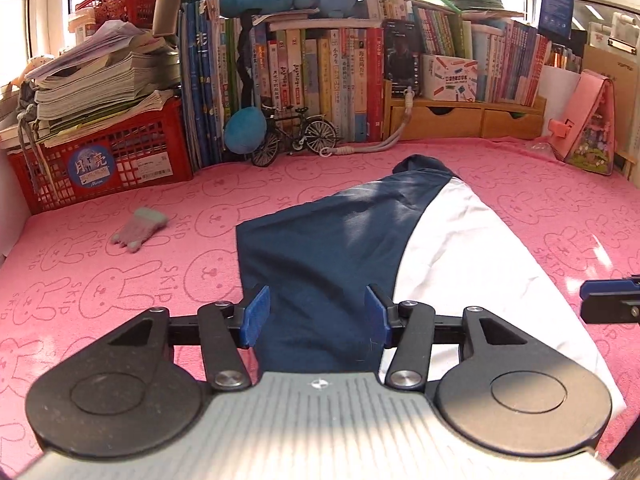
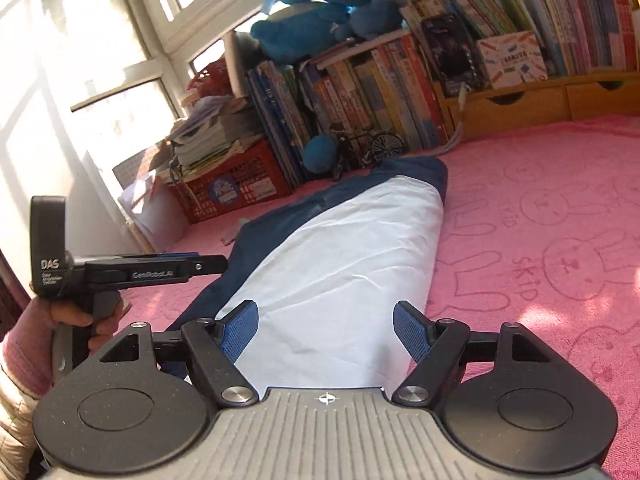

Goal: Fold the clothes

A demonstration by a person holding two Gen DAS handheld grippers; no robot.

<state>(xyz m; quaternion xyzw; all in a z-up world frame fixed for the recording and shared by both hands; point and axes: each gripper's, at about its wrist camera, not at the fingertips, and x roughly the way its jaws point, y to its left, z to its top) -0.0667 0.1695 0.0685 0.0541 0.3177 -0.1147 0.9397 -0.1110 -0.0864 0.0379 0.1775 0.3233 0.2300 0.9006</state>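
Observation:
A navy and white garment (image 1: 360, 240) lies folded lengthwise into a long strip on the pink rabbit-print cloth (image 1: 120, 280). My left gripper (image 1: 318, 314) hangs over its near navy end, open, with nothing pinched between the blue pads. In the right wrist view the same garment (image 2: 344, 264) runs away from me, white side up. My right gripper (image 2: 326, 330) stands open above its near white end, pads apart and clear of the fabric. The left gripper (image 2: 208, 266) shows at the left there, held by a hand in a pink sleeve.
A small grey glove (image 1: 138, 230) lies on the cloth to the left. A red crate (image 1: 112, 160) stacked with papers, a row of books, a model bicycle (image 1: 296, 136) and wooden drawers (image 1: 460, 120) line the back. A pink case (image 1: 588, 128) leans at the far right.

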